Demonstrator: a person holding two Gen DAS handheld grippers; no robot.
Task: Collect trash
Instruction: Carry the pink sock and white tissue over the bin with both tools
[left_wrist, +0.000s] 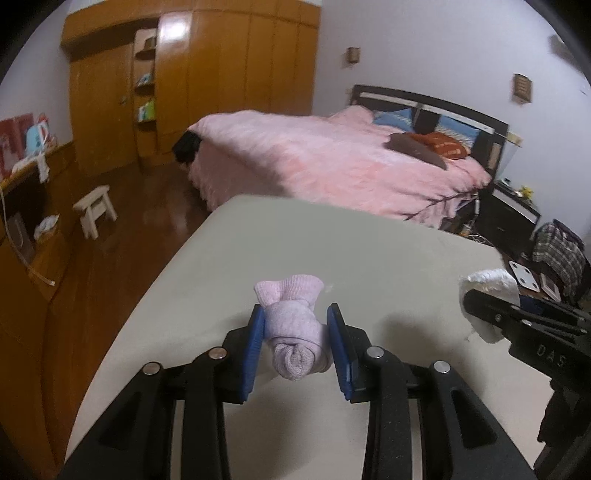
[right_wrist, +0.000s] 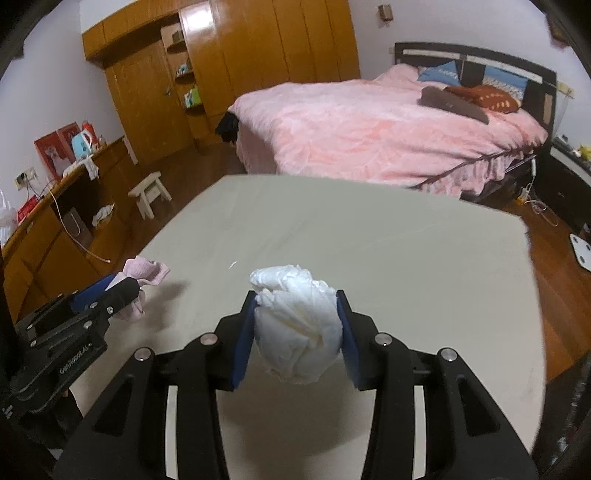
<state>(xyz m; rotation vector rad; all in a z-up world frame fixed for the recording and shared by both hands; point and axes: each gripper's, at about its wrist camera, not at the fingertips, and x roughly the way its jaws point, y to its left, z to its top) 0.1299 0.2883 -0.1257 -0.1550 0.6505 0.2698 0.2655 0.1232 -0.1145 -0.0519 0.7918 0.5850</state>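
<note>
In the left wrist view, the left gripper (left_wrist: 297, 326) fills the lower middle of the frame, its black arms ending in blue pads (left_wrist: 255, 347). Those pads are closed part-way onto a rolled-up pale pink knitted sock bundle (left_wrist: 291, 328), which sits squeezed between them with its folded cuff poking out past the fingertips. Under it lies the broad, pale beige surface (left_wrist: 332, 240), and the bundle looks lifted clear of it, with a soft shadow below.

At the right edge of that same view, the right gripper (left_wrist: 480, 314) reaches in holding a crumpled wad of white tissue paper (left_wrist: 491, 288).

The right wrist view shows that grip from close up: the right gripper (right_wrist: 295, 325), in the lower centre, has its blue pads (right_wrist: 243, 343) pressed against both sides of the white wad (right_wrist: 295, 325), closed only as far as the bulky paper lets them. The wad hangs above the beige surface (right_wrist: 369, 240). At the lower left of this frame the left gripper (right_wrist: 122, 291) appears with the pink sock bundle (right_wrist: 144, 273) in its fingers.

Beyond the surface, in the upper right of both views, stands a bed with a fluffy pink cover (left_wrist: 332, 158). A glossy orange-brown wooden wardrobe (left_wrist: 221, 74) takes up the upper left, and a small white wooden stool (left_wrist: 95, 210) stands on the dark floor at the left.
</note>
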